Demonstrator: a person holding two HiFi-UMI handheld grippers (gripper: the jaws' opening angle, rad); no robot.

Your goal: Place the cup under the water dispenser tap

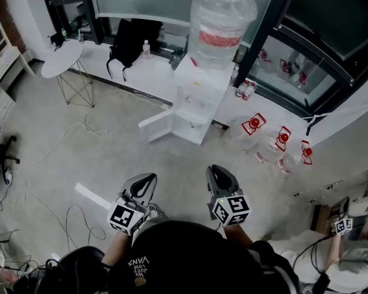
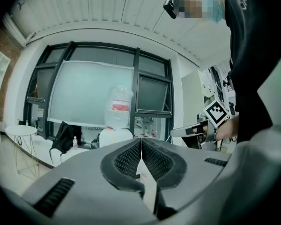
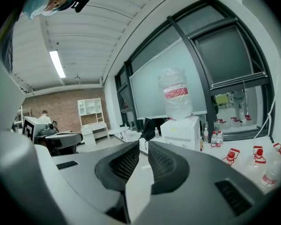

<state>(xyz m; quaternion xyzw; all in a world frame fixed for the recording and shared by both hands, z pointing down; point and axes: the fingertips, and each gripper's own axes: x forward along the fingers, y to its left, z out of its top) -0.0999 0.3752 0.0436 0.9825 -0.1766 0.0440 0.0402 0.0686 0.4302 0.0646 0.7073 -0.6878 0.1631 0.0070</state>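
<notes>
The white water dispenser (image 1: 199, 100) stood upright on the floor against the far window ledge, a clear, red-labelled bottle (image 1: 222, 18) inverted on top.

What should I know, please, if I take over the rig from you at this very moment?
Left gripper: jaws shut together, nothing held.
Right gripper: jaws a narrow slit apart, nothing between them.
Water dispenser: white, with a bottle on top, against the window wall, across the floor from both grippers.
Cup: not visible in any view.
Done: nothing yet.
Left: find and grip the cup, carry it to the dispenser, and set it in place.
</notes>
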